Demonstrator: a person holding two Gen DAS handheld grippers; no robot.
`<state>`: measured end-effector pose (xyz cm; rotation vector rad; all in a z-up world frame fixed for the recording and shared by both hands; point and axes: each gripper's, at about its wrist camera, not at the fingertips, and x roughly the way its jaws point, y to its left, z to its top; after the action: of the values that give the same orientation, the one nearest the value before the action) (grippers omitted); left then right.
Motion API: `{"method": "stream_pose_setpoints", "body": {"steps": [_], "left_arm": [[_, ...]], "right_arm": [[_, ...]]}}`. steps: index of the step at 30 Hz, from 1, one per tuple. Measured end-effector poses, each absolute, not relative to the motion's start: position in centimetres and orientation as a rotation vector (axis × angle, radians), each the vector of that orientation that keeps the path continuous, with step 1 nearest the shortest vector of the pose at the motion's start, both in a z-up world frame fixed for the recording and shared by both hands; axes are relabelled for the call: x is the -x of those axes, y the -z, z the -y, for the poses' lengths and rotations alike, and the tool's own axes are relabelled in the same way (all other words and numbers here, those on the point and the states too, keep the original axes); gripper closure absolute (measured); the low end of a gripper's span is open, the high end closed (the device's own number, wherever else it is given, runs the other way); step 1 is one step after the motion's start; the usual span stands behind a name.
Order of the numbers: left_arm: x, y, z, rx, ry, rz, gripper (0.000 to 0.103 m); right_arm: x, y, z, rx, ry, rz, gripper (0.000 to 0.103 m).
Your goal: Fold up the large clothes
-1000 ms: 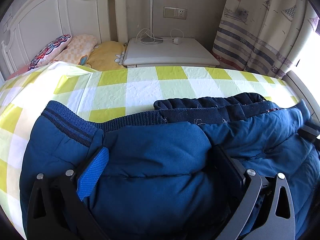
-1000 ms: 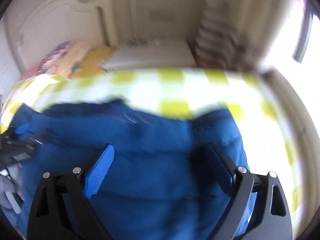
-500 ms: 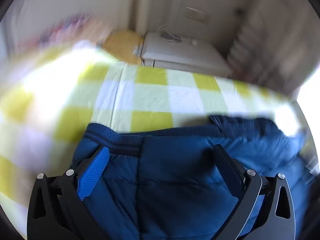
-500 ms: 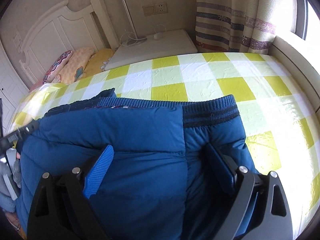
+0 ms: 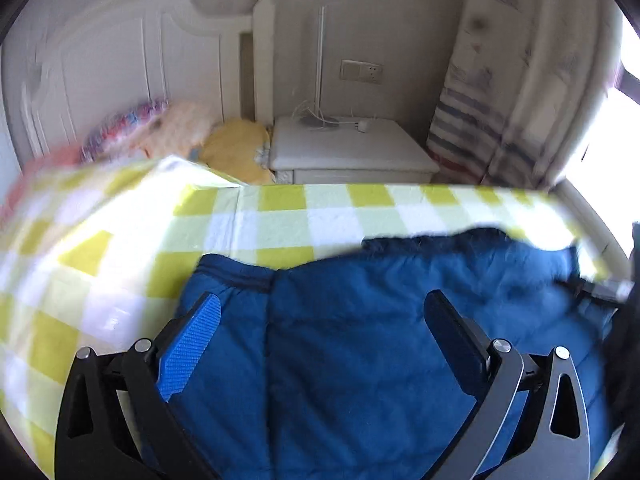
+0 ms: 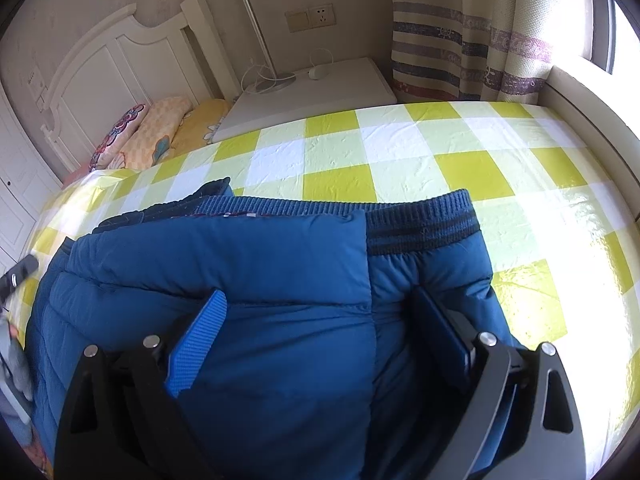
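Note:
A blue padded jacket [image 6: 248,280] lies folded on the yellow and white checked bed sheet [image 6: 400,160]; its ribbed dark hem [image 6: 420,224] faces the far side. It also shows in the left wrist view [image 5: 352,320]. My left gripper [image 5: 324,320] is open, its fingers spread just above the jacket's left part. My right gripper [image 6: 320,320] is open, its fingers spread over the jacket's right part near the hem. Whether the fingers touch the cloth I cannot tell.
A white nightstand [image 6: 320,88] with a lamp base and cable stands beyond the bed. Pillows [image 6: 160,128] lie by the white headboard [image 6: 120,56] at the left. A striped curtain [image 6: 460,32] and a window ledge are at the right.
The left view swung left and back, and rose a little over the jacket. The right view steadied and moved nearer to the hem. The jacket lies as before.

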<state>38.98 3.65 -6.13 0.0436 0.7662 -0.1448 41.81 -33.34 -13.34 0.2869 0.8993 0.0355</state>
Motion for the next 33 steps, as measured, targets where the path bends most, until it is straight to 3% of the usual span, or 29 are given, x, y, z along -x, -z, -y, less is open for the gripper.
{"method": "stream_pose_setpoints", "body": {"steps": [2, 5, 12, 15, 22, 27, 33], "left_arm": [[-40.9, 9.5, -6.4, 0.100, 0.143, -0.923, 0.004], [-41.5, 9.3, -9.9, 0.310, 0.139, -0.909, 0.004], [-35.5, 5.5, -2.8, -0.014, 0.200, -0.764, 0.004], [-35.7, 9.0, 1.5, -0.223, 0.223, -0.820, 0.004], [-37.1, 9.6, 0.0, -0.111, 0.242, -0.872, 0.004], [-36.6, 9.5, -0.1, -0.104, 0.245, -0.869, 0.004], [-36.9, 9.9, -0.3, -0.075, 0.246, -0.858, 0.004]], "right_arm": [[-41.8, 13.3, 33.3, -0.288, -0.035, -0.899, 0.010], [-41.8, 13.3, 33.3, -0.279, -0.030, -0.900, 0.010], [-41.8, 13.4, 33.2, -0.279, -0.029, -0.902, 0.010], [-41.7, 13.3, 33.1, -0.271, -0.023, -0.898, 0.010], [-40.8, 11.6, 31.3, -0.164, 0.097, -0.908, 0.010], [-36.0, 6.4, 23.6, -0.026, -0.019, -0.740, 0.010], [-36.0, 10.8, 15.7, 0.257, -0.074, -0.819, 0.006]]}}
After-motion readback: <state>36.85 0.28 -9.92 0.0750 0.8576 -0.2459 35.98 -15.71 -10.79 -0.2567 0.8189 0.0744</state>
